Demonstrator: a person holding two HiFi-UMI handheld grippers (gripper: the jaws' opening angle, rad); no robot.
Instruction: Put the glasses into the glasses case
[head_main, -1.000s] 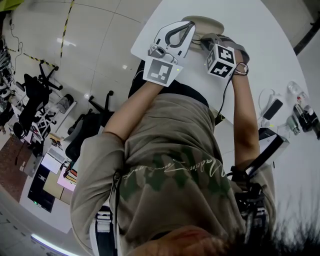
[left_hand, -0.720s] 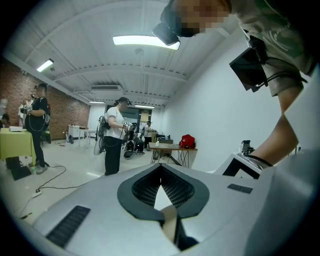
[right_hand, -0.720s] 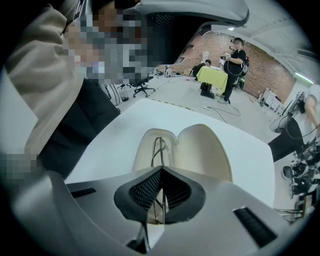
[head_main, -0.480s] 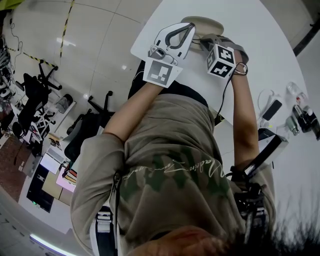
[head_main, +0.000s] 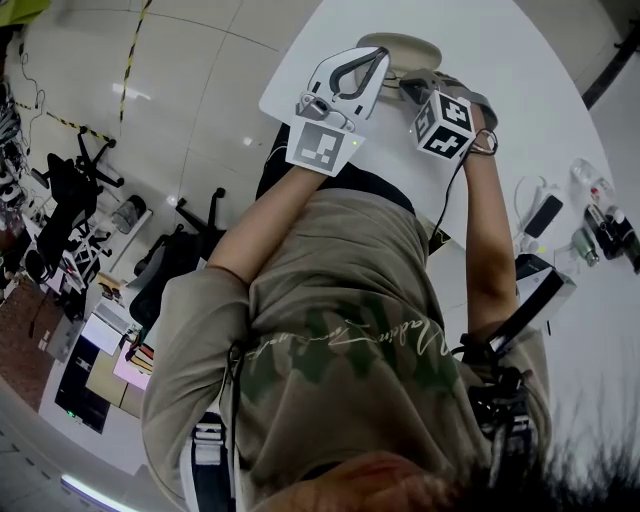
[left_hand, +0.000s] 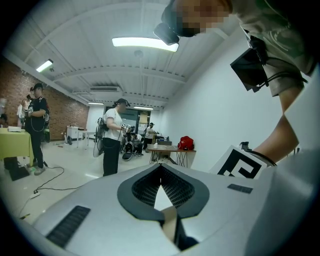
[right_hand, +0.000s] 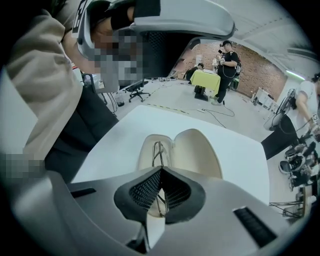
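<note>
A cream glasses case (right_hand: 197, 150) lies open on the white table (right_hand: 120, 132), its lid folded back to the right. Thin metal-framed glasses (right_hand: 158, 148) stand on edge in the case's left half. My right gripper (right_hand: 161, 170) is shut on the near end of the glasses, just above the case. In the head view the case (head_main: 415, 47) shows at the table's far edge, with the right gripper (head_main: 408, 88) beside it. My left gripper (head_main: 380, 50) is held up to the left of the case. In its own view the left gripper (left_hand: 161, 167) is shut on nothing and points out into the room.
Bottles, black devices and cables (head_main: 600, 215) lie on the table's right side. Office chairs (head_main: 70, 190) stand on the floor at the left. Several people (left_hand: 111, 135) stand in the room behind. The table edge (head_main: 275, 95) runs close under the left gripper.
</note>
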